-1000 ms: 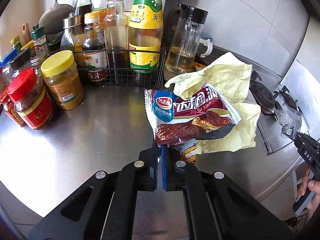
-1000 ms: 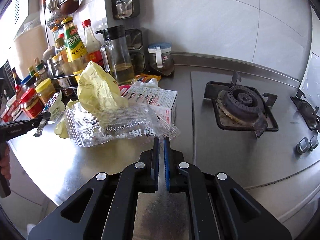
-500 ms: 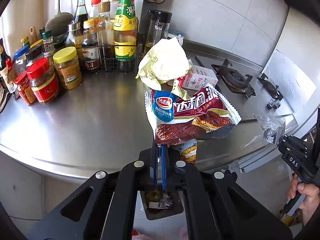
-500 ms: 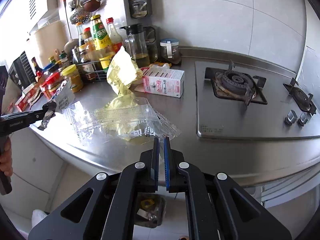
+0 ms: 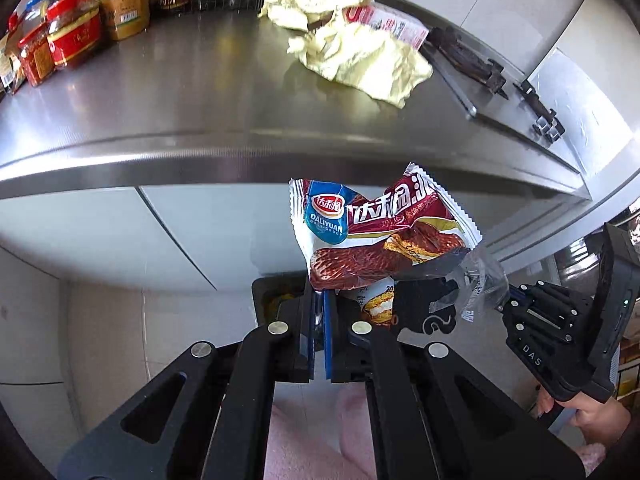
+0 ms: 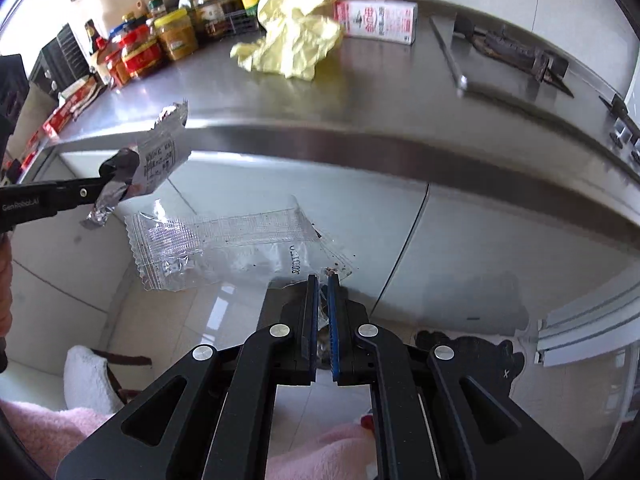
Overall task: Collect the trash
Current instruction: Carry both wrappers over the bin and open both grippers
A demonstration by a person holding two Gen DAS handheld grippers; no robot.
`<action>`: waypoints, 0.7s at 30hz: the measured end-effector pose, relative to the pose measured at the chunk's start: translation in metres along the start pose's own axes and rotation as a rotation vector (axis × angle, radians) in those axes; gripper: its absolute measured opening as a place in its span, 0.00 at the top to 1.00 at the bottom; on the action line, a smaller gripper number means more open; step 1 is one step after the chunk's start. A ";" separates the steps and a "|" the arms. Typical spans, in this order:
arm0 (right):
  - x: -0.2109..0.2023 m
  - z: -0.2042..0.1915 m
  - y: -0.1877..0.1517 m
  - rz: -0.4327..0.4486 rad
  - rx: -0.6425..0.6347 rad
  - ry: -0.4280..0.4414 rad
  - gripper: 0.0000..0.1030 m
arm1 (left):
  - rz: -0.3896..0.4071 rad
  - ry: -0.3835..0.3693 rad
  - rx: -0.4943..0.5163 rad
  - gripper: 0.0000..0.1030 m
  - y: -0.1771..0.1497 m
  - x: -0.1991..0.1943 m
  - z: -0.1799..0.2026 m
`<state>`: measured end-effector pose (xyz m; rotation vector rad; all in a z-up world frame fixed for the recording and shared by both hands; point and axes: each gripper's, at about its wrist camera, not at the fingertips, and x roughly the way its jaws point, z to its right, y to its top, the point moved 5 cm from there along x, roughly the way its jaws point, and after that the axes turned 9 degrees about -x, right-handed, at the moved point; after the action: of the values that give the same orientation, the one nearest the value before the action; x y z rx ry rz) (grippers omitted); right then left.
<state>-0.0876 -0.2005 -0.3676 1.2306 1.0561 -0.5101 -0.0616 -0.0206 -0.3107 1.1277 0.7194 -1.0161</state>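
- Since the earlier views you had drawn both tongs back off the tabletop [image 5: 168, 92] and lowered them below its front edge; cabinet fronts and floor now filled the lower part of both views, where steel had been.
- Your left tongs [image 5: 319, 320] were clamped shut on the bottom edge of the red snack wrapper [image 5: 376, 232], held in the air in front of the cabinet. Its long axis ran across the view, slightly tilted, with the printed face toward the camera and the blue logo end at the left.
- Your right tongs [image 6: 323, 304] were pinched on a corner of the clear plastic wrapper [image 6: 224, 248], which stretched away to the left, roughly level, its crimped end farthest from the grip.
- A dark container [image 5: 276, 300] showed just beyond the left tongs, low down; I judge that to be the bin, so the drop looked close, though I can't be certain.
- Farther off, the crumpled yellow paper [image 6: 292, 40] and the pink-and-white carton [image 6: 376, 20] lay on the tabletop, touching or nearly so. Those two probably remained to be collected.
- The jars and bottles [image 6: 160, 40] stood at the back left.
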 end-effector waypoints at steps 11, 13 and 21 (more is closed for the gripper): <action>0.136 -0.028 -0.066 -0.160 0.025 0.104 0.93 | -0.196 0.029 -0.095 0.98 -0.045 0.129 -0.033; 0.157 -0.032 -0.068 -0.163 -0.002 0.100 0.93 | -0.215 0.021 -0.120 0.98 -0.048 0.151 -0.039; 0.226 -0.032 -0.078 -0.208 -0.016 0.143 0.91 | -0.291 0.007 -0.174 0.98 -0.060 0.223 -0.067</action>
<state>-0.0574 -0.1475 -0.6005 1.1625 1.3163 -0.5775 -0.0278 -0.0254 -0.5488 0.8920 0.9782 -1.1686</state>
